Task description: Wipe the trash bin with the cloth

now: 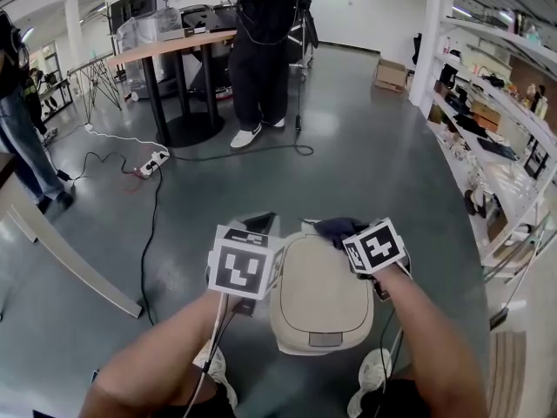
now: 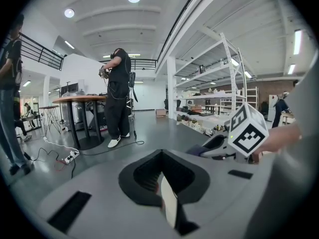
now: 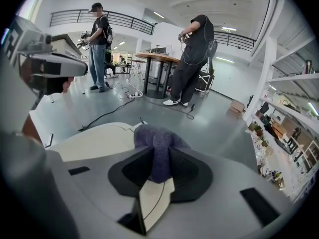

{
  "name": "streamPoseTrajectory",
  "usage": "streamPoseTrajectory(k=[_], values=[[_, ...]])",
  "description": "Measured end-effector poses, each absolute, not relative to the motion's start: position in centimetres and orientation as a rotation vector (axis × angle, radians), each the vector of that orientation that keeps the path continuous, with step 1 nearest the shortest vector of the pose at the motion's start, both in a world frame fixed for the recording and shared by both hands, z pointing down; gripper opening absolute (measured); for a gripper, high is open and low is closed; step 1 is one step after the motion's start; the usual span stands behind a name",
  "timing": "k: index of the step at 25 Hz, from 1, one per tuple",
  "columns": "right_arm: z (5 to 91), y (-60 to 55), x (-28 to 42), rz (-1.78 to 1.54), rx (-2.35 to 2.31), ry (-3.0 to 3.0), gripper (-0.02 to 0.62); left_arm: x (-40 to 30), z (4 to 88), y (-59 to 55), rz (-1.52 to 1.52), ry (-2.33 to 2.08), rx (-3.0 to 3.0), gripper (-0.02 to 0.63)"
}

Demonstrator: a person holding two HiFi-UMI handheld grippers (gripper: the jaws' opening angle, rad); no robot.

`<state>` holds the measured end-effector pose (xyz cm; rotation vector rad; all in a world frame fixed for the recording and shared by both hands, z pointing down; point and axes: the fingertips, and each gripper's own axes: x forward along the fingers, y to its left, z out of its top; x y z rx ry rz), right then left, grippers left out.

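Right gripper (image 3: 159, 159) jaws clamp cloth (image 3: 156, 135) over trash bin (image 3: 94, 141).

Both forearms extend from the bottom edge to lower centre. Left gripper (image 1: 261, 222) jaws together; right gripper (image 1: 346, 233) clamped on cloth (image 3: 155, 146).

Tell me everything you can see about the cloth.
The cloth is dark bluish-purple and fuzzy, like terry or microfibre, bunched into a soft wad. The right hand-held gripper has its jaws shut on the cloth's middle, and the rest bulges out beyond them. It rests on the beige lid of the trash bin, at its far end.
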<state>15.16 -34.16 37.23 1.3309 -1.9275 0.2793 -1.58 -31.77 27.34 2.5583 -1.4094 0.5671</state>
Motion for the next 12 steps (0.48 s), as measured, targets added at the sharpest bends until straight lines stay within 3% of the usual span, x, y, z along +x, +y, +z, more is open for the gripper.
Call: streamPoseTrajectory(k=[12], values=[[37.4,-33.9,17.5,0.311,1.374,-1.895,0.092,-1.7,27.5,-31.4,0.608,-1.425,2.568,0.000]])
